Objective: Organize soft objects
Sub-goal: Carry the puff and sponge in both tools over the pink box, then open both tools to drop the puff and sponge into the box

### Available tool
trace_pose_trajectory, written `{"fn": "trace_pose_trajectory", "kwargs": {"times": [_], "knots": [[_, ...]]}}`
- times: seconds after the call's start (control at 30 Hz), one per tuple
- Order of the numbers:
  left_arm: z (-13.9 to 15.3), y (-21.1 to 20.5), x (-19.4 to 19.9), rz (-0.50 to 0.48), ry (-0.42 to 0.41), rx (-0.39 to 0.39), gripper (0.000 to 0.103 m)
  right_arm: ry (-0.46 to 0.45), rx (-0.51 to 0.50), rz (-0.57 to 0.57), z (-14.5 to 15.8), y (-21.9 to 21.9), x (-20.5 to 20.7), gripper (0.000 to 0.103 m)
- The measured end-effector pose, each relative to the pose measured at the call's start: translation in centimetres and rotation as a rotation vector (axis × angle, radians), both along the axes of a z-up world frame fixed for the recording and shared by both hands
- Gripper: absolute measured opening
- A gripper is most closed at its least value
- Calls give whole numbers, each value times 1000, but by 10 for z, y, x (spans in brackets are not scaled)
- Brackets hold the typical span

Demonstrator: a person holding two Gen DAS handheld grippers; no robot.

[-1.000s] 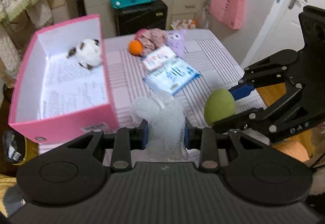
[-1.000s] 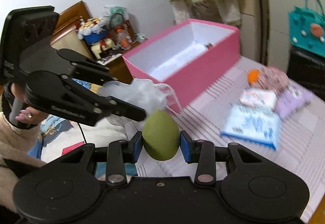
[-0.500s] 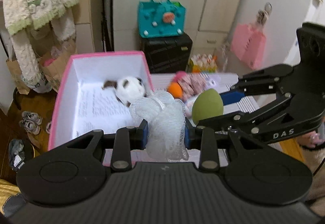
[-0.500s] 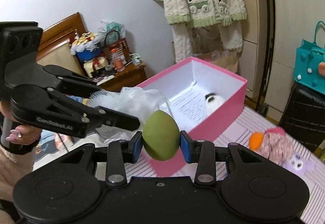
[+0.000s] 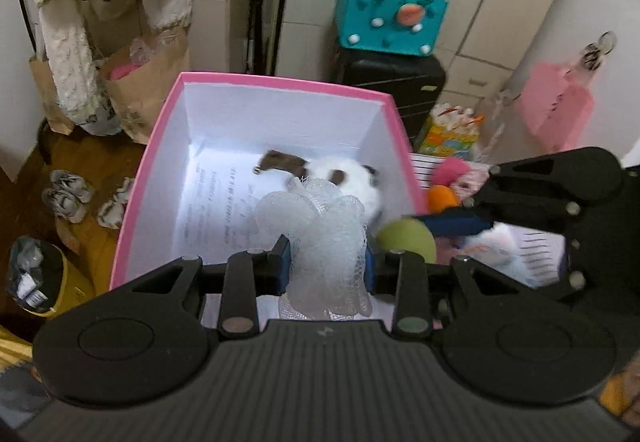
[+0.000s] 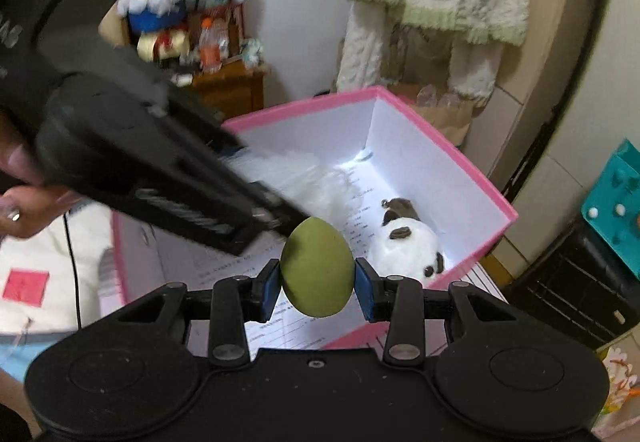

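Note:
My left gripper (image 5: 326, 262) is shut on a white mesh bath puff (image 5: 320, 226) and holds it over the near end of the pink box (image 5: 276, 81). My right gripper (image 6: 317, 282) is shut on a green egg-shaped sponge (image 6: 316, 266), also over the box (image 6: 460, 149). The sponge shows beside the puff in the left wrist view (image 5: 408, 240). A white and brown plush toy (image 5: 348, 177) lies inside the box on printed paper; it also shows in the right wrist view (image 6: 404, 242). The left gripper body crosses the right wrist view, blurred.
On the striped table right of the box lie an orange ball (image 5: 442, 197), a pink fabric item (image 5: 460, 171) and blurred packets (image 5: 504, 246). A teal bag (image 5: 390, 21) sits on a black case behind. Paper bags and shoes (image 5: 66, 197) are on the floor left.
Both grippers have moved with their loads from beside the box to above its inside. The box now fills the middle of both views.

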State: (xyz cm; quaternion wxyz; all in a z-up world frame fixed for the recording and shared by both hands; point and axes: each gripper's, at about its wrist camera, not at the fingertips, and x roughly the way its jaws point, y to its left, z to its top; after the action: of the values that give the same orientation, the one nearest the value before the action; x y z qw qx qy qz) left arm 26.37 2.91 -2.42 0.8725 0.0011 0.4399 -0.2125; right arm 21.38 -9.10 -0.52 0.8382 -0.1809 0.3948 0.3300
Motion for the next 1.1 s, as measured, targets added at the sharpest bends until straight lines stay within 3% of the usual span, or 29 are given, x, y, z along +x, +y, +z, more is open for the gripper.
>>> {"fn": "trace_pose_trajectory", "kwargs": {"times": [0.37, 0.67, 0.93, 1.1], "knots": [[-26, -3, 44, -47, 36, 50, 33, 70, -108, 123, -31, 20, 36, 44], [-45, -10, 69, -79, 75, 87, 35, 87, -167, 130, -44, 25, 50, 45], [-44, -11, 65, -79, 58, 101, 47, 65, -115, 92, -33, 19, 44, 50], [-31, -10, 49, -88, 19, 144, 65, 35, -27, 45, -15, 9, 31, 51]]}}
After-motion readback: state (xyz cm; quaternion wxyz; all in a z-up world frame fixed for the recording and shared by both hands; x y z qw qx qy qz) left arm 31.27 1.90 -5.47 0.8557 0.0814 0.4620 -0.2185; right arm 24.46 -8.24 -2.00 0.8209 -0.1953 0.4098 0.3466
